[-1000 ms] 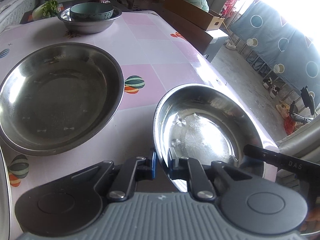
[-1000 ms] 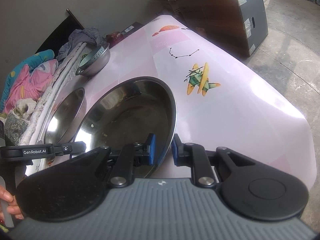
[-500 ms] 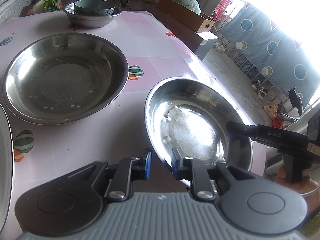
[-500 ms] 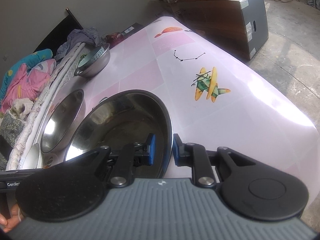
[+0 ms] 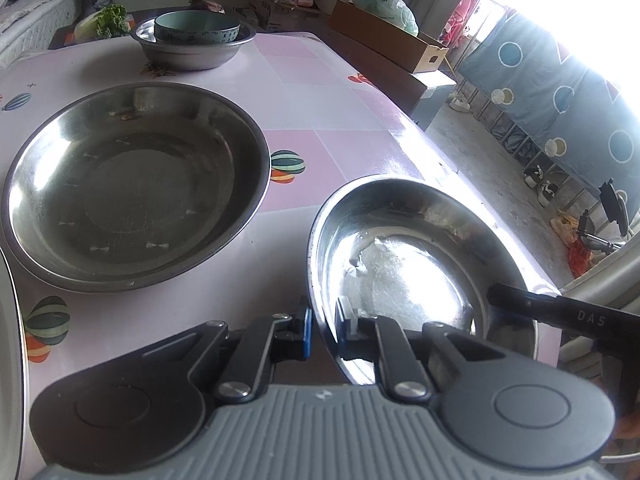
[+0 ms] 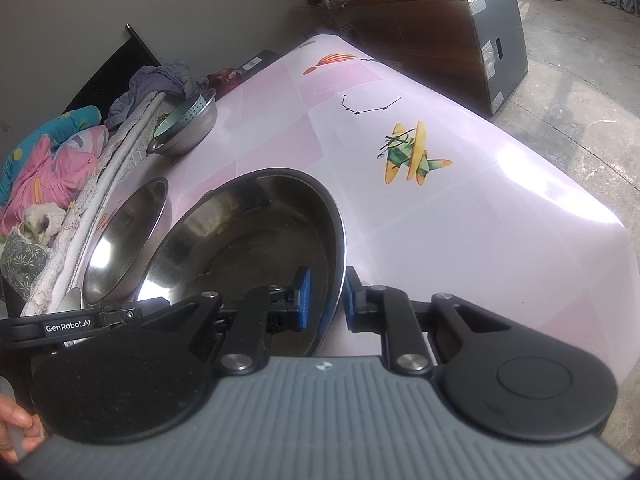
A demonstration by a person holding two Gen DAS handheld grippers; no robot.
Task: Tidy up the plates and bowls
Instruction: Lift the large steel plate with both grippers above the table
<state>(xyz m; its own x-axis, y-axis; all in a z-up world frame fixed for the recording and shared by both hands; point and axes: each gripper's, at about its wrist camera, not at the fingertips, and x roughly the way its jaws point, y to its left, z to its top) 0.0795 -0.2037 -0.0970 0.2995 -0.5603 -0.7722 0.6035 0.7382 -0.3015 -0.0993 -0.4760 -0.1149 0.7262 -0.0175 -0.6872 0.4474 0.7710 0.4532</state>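
This is a lived-in room of a home. A table [image 6: 460, 216] under a pink cloth printed with balloons and a toy plane fills the middle of both views. Rumpled bedding [image 6: 44, 160] and clothes pile up at the left edge of the right wrist view. Cardboard boxes [image 5: 384, 40] stand in the upper middle of the left wrist view, with leafy greens [image 5: 108, 20] at the upper left. A patterned blue curtain [image 5: 560, 92] hangs at the right, with shoes [image 5: 540, 184] on the bare concrete floor [image 6: 580, 80].
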